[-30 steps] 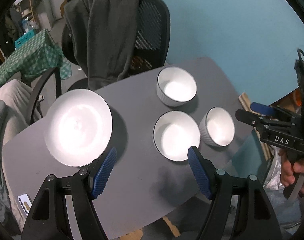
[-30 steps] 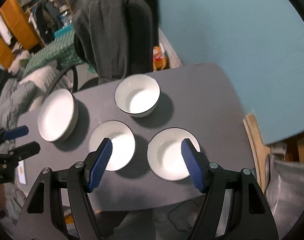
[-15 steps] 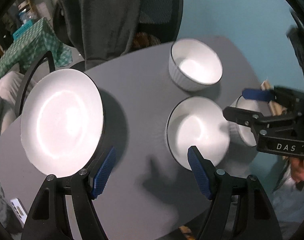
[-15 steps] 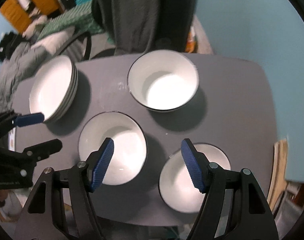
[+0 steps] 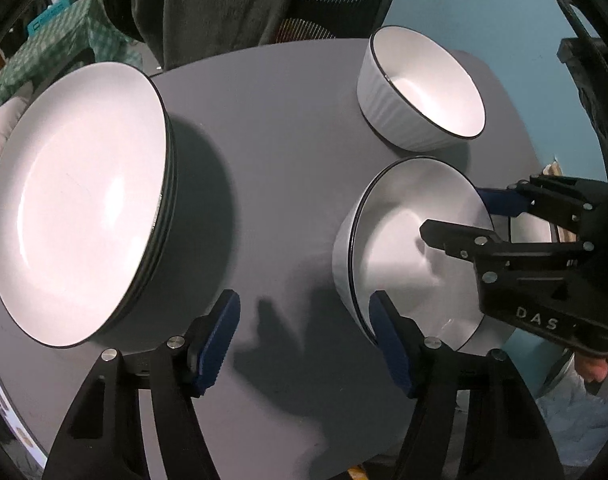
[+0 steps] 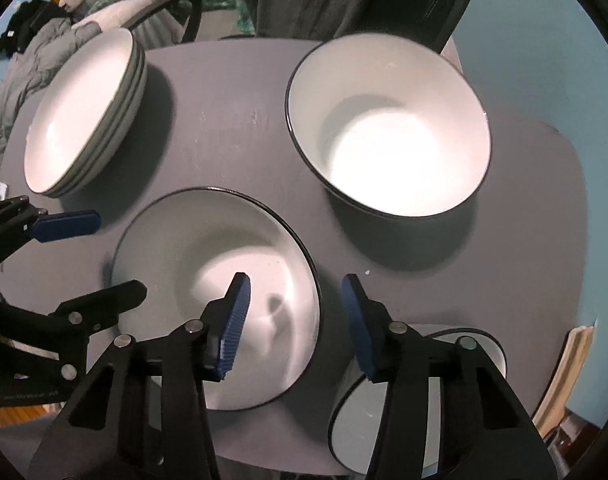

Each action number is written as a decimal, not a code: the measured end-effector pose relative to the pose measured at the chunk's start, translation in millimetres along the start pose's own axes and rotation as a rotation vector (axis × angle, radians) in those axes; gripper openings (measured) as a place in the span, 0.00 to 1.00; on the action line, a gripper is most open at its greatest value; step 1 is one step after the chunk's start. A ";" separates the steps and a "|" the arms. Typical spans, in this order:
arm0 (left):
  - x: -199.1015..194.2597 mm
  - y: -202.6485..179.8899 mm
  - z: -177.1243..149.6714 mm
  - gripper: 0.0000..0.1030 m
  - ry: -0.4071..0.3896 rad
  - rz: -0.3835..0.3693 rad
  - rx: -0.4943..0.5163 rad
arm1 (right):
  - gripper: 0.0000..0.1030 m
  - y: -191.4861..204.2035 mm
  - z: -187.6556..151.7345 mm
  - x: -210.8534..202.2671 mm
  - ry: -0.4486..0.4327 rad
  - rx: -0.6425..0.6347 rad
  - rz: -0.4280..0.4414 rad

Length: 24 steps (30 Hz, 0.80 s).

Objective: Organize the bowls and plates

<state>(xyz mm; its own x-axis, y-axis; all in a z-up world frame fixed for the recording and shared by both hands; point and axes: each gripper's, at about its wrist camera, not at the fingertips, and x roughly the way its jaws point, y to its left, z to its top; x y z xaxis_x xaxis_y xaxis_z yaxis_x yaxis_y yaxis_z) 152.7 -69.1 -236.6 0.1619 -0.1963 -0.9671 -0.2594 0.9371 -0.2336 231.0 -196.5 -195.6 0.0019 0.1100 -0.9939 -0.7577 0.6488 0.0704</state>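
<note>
White middle bowl (image 6: 220, 300) sits on the bench, its near rim between the right gripper (image 6: 292, 324)'s spread jaws; left gripper (image 5: 302, 340) spread alongside. Likely next: pinch rim, stack it.

The right tongs (image 5: 460, 220) body carries the white letters "DAS".

bowls (image 6: 388, 128): glossy, likely ceramic | table (image 5: 272, 152): matt grey | gripper pads (image 6: 236, 324): ribbed blue
</note>
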 end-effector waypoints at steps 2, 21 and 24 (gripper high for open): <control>1.7 -1.3 0.6 0.65 0.005 -0.004 -0.007 | 0.34 -0.2 -1.9 2.6 0.012 0.003 0.012; -0.1 28.6 -14.0 0.45 0.048 -0.004 -0.036 | 0.13 2.2 -33.6 -5.5 0.047 0.158 0.141; -2.3 34.9 -20.5 0.45 0.049 0.001 -0.043 | 0.13 8.0 -40.5 -5.4 0.050 0.172 0.169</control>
<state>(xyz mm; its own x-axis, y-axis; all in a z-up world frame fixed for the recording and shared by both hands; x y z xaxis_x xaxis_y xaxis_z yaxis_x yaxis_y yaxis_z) 123.8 -41.9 -244.6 0.1151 -0.2107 -0.9708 -0.3003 0.9242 -0.2361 198.4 -222.4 -193.0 -0.1506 0.1933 -0.9695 -0.6221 0.7437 0.2449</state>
